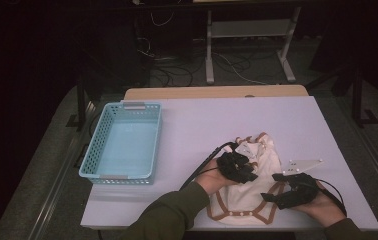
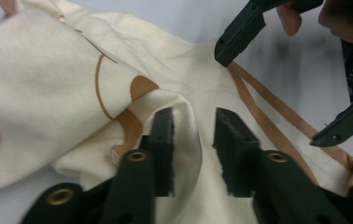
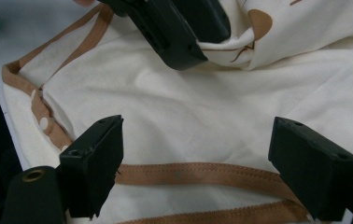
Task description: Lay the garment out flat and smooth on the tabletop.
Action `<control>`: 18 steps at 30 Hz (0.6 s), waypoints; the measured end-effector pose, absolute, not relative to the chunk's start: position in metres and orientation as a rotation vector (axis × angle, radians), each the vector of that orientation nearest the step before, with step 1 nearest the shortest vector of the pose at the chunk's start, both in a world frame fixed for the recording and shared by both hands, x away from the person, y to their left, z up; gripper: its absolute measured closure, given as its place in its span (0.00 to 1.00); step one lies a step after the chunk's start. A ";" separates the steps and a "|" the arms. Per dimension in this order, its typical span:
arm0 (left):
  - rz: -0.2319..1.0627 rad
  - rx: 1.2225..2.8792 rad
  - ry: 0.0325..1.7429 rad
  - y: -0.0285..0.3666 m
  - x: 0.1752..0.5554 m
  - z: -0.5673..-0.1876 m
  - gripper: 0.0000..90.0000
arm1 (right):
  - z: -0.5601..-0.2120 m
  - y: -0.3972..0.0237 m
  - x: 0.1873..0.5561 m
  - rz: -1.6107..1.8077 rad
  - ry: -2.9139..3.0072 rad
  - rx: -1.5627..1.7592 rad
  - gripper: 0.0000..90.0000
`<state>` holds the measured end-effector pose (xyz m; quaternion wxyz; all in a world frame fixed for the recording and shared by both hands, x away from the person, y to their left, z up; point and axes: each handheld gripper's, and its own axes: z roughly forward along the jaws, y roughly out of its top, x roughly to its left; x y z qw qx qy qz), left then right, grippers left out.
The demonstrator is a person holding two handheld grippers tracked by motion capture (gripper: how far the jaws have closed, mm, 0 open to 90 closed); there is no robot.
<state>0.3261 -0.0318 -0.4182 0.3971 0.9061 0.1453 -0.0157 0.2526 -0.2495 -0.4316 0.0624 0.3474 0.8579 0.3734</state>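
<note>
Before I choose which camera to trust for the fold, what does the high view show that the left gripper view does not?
High view: the light-blue perforated plastic basket left of the garment, the white tabletop, both forearms.

Left gripper view: a fabric fold standing between the left gripper's parted fingers, untouched by them.

Both: the cream cotton garment with brown trim and the open right gripper.

Cream garment (image 1: 249, 192), tan trim; blue basket (image 1: 93, 150)

Cream garment (image 1: 249, 192) with brown trim — crumpled, partly folded — lies on the table's near edge
</note>
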 end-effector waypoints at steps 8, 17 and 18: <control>0.023 2.226 0.416 -0.004 0.331 -0.397 0.61 | -0.432 -0.250 0.253 1.130 2.593 1.051 0.19; 0.134 2.187 0.565 0.033 0.353 -0.397 0.62 | -0.432 -0.250 0.253 1.125 2.592 1.057 0.19; 0.146 2.196 0.580 0.036 0.357 -0.399 0.62 | -0.432 -0.250 0.253 1.125 2.592 1.056 0.19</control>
